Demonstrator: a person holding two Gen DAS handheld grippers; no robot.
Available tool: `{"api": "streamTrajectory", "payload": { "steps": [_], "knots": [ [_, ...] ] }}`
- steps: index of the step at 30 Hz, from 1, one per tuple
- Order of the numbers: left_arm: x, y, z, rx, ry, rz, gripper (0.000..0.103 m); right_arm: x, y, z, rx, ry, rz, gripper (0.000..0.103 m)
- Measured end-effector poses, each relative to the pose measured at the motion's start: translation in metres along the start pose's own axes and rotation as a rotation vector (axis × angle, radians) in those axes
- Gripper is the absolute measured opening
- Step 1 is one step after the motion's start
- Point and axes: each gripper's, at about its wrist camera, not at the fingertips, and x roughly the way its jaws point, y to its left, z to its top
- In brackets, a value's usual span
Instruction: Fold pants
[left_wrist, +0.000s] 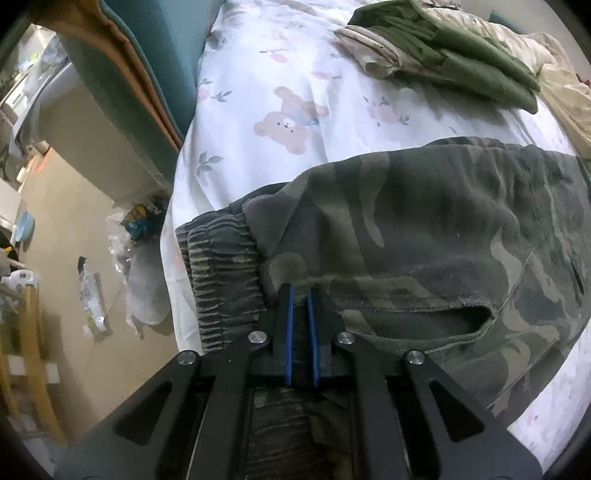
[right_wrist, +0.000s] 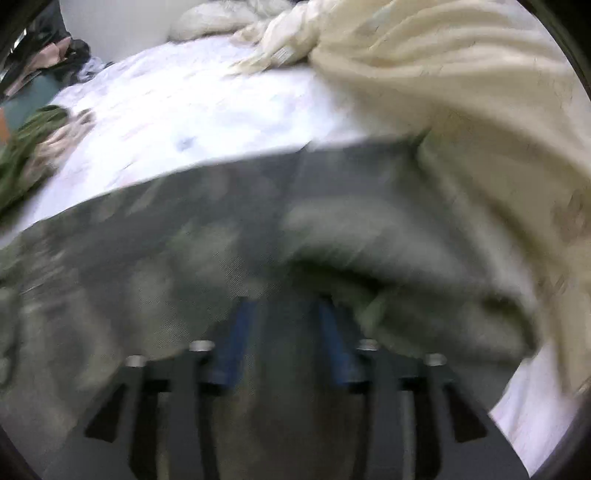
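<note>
We see the camouflage pants (left_wrist: 424, 229) lying flat across the bed, grey-green and dark patches, filling the lower half of the left wrist view. Their ribbed elastic waistband (left_wrist: 218, 280) bunches toward eight o'clock, and a slit pocket (left_wrist: 417, 317) gapes open toward four o'clock. In the blurred right wrist view the pants (right_wrist: 207, 236) seem to rumple into a raised fold toward three o'clock.

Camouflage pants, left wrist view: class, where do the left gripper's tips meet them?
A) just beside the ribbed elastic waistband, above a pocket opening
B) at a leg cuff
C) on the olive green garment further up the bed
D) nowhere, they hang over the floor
A: the left gripper is shut on the camouflage pants next to the ribbed waistband, by the pocket opening.
</note>
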Motion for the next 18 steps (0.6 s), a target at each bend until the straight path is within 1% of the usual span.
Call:
{"api": "streamTrajectory", "payload": {
  "steps": [3, 4, 5, 6, 7, 8, 9, 11, 13, 14, 16, 18],
  "knots": [
    [0.002, -0.001, 0.000, 0.008, 0.000, 0.005, 0.007, 0.033, -0.023, 0.033, -0.024, 0.010, -0.063, 0.043],
    [0.002, -0.002, 0.001, 0.008, 0.004, 0.010, 0.007, 0.045, -0.032, 0.051, -0.055, 0.028, -0.132, 0.043],
    [0.003, -0.003, 0.002, 0.006, 0.007, 0.015, 0.007, 0.053, -0.044, 0.065, -0.100, 0.044, -0.211, 0.040],
    [0.004, -0.004, 0.002, 0.004, 0.011, 0.023, 0.007, 0.058, -0.050, 0.083, -0.160, 0.071, -0.339, 0.029],
    [0.004, -0.006, 0.003, 0.006, 0.011, 0.033, 0.007, 0.051, -0.060, 0.099, -0.142, 0.057, -0.368, 0.030],
    [0.004, -0.008, 0.002, 0.011, 0.007, 0.041, 0.007, 0.041, -0.071, 0.107, -0.099, 0.040, -0.330, 0.031],
    [0.004, -0.010, 0.001, 0.021, -0.003, 0.047, 0.007, 0.032, -0.077, 0.113, -0.081, 0.044, -0.303, 0.028],
    [0.003, -0.011, -0.001, 0.039, -0.015, 0.043, 0.007, 0.018, -0.074, 0.111, -0.161, 0.057, -0.307, 0.028],
    [0.002, -0.007, 0.000, 0.018, -0.009, 0.017, 0.007, 0.002, -0.070, 0.099, -0.201, 0.053, -0.272, 0.028],
    [0.001, -0.005, 0.000, 0.009, -0.007, 0.008, 0.007, -0.007, -0.071, 0.092, -0.179, 0.042, -0.225, 0.028],
    [0.001, -0.004, -0.001, 0.014, -0.013, 0.007, 0.007, -0.018, -0.072, 0.070, -0.102, 0.034, -0.098, 0.028],
    [0.000, -0.006, -0.004, 0.043, -0.027, 0.024, 0.007, -0.021, -0.063, 0.038, -0.051, 0.062, 0.026, 0.028]
  ]
}}
